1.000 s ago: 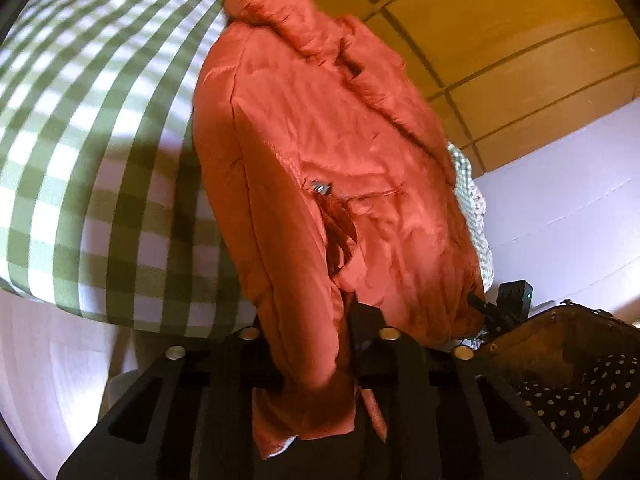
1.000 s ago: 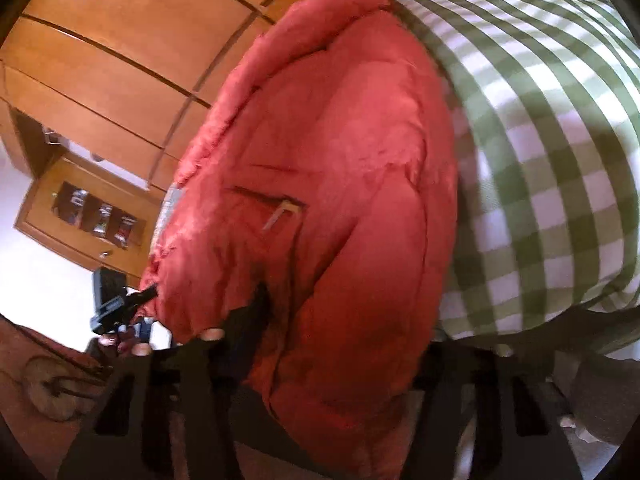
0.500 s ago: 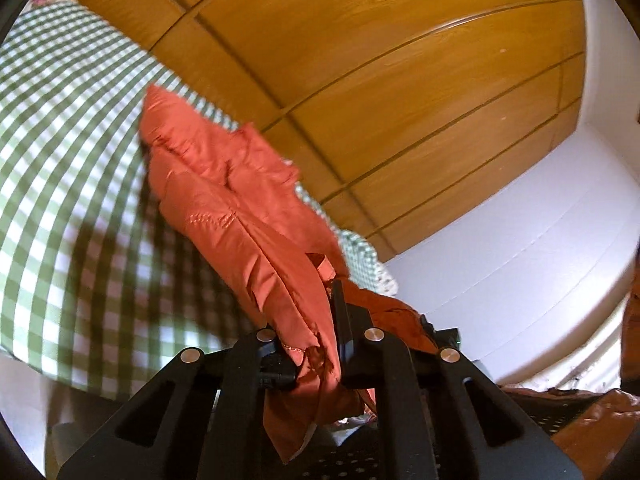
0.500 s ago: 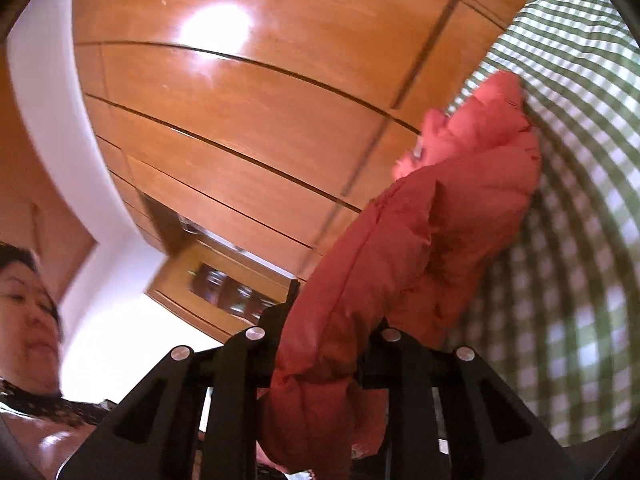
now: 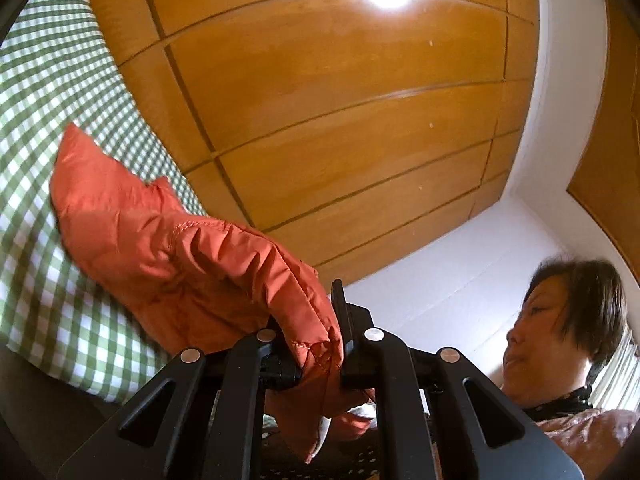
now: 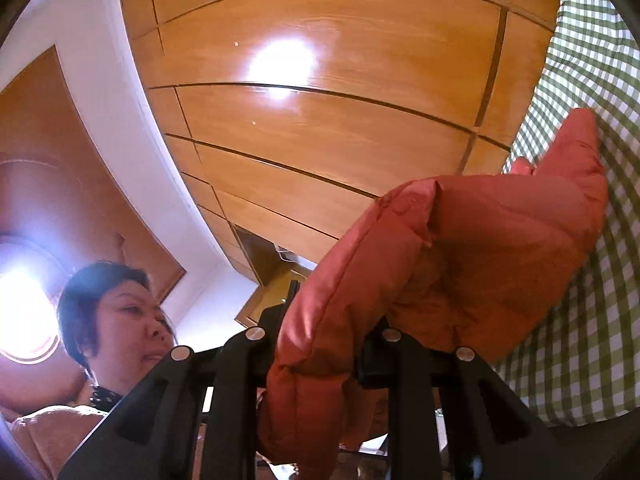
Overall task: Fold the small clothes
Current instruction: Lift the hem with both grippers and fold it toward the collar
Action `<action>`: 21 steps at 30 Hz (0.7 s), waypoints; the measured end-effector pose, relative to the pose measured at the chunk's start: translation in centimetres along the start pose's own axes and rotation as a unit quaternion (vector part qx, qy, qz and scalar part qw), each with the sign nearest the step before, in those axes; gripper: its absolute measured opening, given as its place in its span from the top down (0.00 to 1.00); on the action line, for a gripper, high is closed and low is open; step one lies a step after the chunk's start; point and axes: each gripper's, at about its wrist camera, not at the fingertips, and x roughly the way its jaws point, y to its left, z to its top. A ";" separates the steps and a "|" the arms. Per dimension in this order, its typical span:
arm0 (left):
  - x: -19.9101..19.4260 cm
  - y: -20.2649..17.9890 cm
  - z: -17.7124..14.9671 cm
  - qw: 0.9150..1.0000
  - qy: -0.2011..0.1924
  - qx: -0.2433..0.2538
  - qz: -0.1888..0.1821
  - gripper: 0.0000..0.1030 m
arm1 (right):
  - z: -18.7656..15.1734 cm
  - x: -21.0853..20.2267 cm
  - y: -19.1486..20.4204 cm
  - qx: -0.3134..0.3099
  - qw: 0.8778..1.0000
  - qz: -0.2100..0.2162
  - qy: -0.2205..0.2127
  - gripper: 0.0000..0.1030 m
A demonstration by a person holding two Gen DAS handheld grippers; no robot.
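A small orange-red padded jacket (image 5: 168, 248) hangs stretched between my two grippers, lifted above the bed. My left gripper (image 5: 316, 356) is shut on one edge of the jacket; the cloth bunches between its fingers and a flap hangs below. My right gripper (image 6: 320, 344) is shut on another edge of the same jacket (image 6: 480, 240), which sags away toward the bed. The far end of the jacket rests near or on the green-and-white checked bedcover (image 5: 48, 128). Both cameras tilt upward.
The checked bedcover (image 6: 592, 320) lies to the right in the right wrist view. Wooden wardrobe panels (image 5: 320, 100) and a white wall (image 5: 500, 260) fill the background. The person's face (image 5: 560, 320) is close by, also in the right wrist view (image 6: 120, 320).
Both grippers have lifted and tilted upward, pulling the jacket off the bed; it went from lying spread on the cover to hanging stretched. The person's face has come into view.
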 end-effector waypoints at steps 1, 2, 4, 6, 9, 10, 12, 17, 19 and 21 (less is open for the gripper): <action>0.0 0.7 0.3 1.000 -0.004 -0.010 0.008 0.90 | 0.3 0.2 -0.9 0.010 1.000 -0.008 -0.003 0.80; 0.0 1.2 0.5 1.000 -0.005 -0.018 0.016 0.90 | 0.5 0.4 -1.5 0.021 1.000 -0.013 -0.006 0.80; 0.7 2.6 1.0 0.999 -0.006 -0.040 0.030 0.90 | 1.2 0.9 -3.3 0.048 0.998 -0.027 -0.018 0.80; 1.7 3.5 1.7 0.998 -0.003 -0.053 0.038 0.90 | 1.7 0.8 -4.0 0.069 0.997 -0.038 -0.025 0.80; 3.4 4.0 3.0 0.998 0.000 -0.048 0.046 0.90 | 3.6 1.8 -5.5 0.085 0.994 -0.053 -0.037 0.80; 4.0 4.2 3.6 0.998 -0.001 -0.044 0.048 0.90 | 4.3 2.3 -5.8 0.085 0.994 -0.058 -0.039 0.80; 4.7 4.8 4.7 0.997 -0.007 -0.043 0.056 0.90 | 5.1 3.0 -6.4 0.087 0.993 -0.062 -0.042 0.80; 7.2 8.6 7.7 0.992 -0.021 -0.079 0.092 0.90 | 7.5 4.7 -8.8 0.093 0.988 -0.111 -0.049 0.79; 8.2 10.1 8.7 0.988 -0.026 -0.078 0.128 0.90 | 8.5 5.0 -10.6 0.109 0.981 -0.145 -0.065 0.80; 9.6 11.5 9.7 0.982 -0.022 -0.061 0.176 0.90 | 8.8 5.2 -12.2 0.118 0.975 -0.171 -0.073 0.79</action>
